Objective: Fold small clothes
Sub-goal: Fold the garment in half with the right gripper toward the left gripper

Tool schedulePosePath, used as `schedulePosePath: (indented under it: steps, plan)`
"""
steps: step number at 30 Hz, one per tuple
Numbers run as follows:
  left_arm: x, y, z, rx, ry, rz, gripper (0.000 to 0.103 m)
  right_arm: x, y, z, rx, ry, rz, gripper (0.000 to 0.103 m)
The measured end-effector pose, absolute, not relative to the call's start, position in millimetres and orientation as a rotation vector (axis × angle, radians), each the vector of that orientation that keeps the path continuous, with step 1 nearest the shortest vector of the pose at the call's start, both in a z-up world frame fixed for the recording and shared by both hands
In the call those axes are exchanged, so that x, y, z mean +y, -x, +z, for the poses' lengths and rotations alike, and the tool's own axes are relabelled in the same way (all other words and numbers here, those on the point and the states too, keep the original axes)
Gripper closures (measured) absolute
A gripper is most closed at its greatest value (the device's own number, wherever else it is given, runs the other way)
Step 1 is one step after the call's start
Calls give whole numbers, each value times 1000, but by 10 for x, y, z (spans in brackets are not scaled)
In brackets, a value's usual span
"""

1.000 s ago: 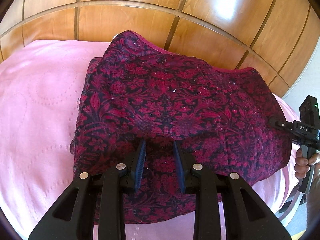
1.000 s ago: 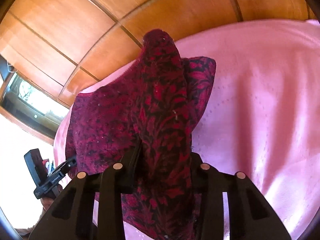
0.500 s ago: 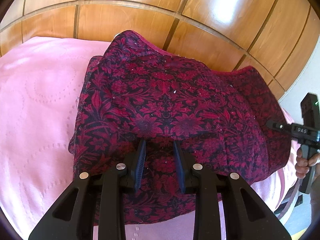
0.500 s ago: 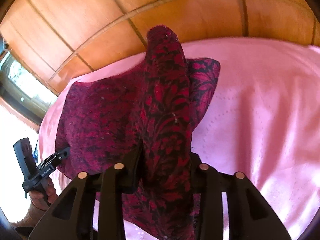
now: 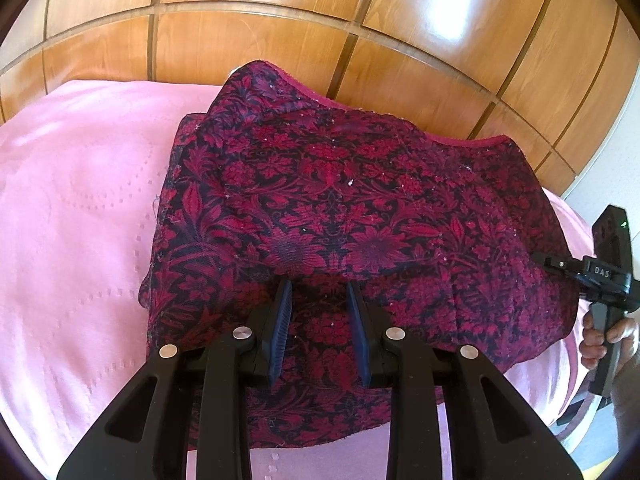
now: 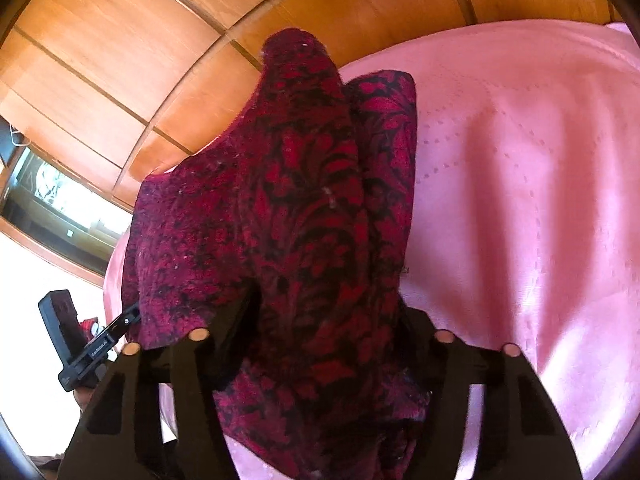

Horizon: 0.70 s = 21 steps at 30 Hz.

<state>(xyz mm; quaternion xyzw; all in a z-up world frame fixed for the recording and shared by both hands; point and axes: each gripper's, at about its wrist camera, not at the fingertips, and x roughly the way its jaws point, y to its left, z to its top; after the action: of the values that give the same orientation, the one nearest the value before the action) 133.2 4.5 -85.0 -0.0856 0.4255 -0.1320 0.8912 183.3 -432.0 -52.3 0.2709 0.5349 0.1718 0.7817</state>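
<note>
A dark red floral garment [image 5: 340,216] lies on a pink bedspread [image 5: 80,220], partly lifted into a loose fold. My left gripper [image 5: 320,300] is open, its fingers [image 5: 282,320] resting just over the garment's near part with a fold edge in front of them. My right gripper [image 6: 324,320] is shut on a bunched ridge of the same garment [image 6: 312,184], which drapes over its fingers and hides the tips. In the left wrist view the right gripper [image 5: 560,266] grips the garment's right edge. The left gripper [image 6: 120,326] shows at the garment's left edge in the right wrist view.
A wooden panelled headboard [image 5: 320,20] rises right behind the bed. The pink bedspread [image 6: 520,200] spreads wide to the right in the right wrist view. A window [image 6: 52,188] shows at the far left there. A hand [image 5: 608,340] holds the right gripper's handle.
The right gripper has kept its hold on the garment and shifted slightly, tilting its view. The lifted fold has settled a little lower. The left gripper has stayed open in place.
</note>
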Motion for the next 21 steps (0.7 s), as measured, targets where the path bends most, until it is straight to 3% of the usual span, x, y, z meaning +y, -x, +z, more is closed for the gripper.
schedulePosePath:
  steps: [5,16,21]
  plan:
    - [38,-1313,-847,878,173,-274,77,-4160,-1832,-208,1164,-516,360,65]
    - [628,-1201,-616,809,321,-289,77,-3400,-1957,890,1026,-491,519,76]
    - [883,-1277,-897,879,439,-319,77,-2658,-2110,1098,1006,-451,628,78]
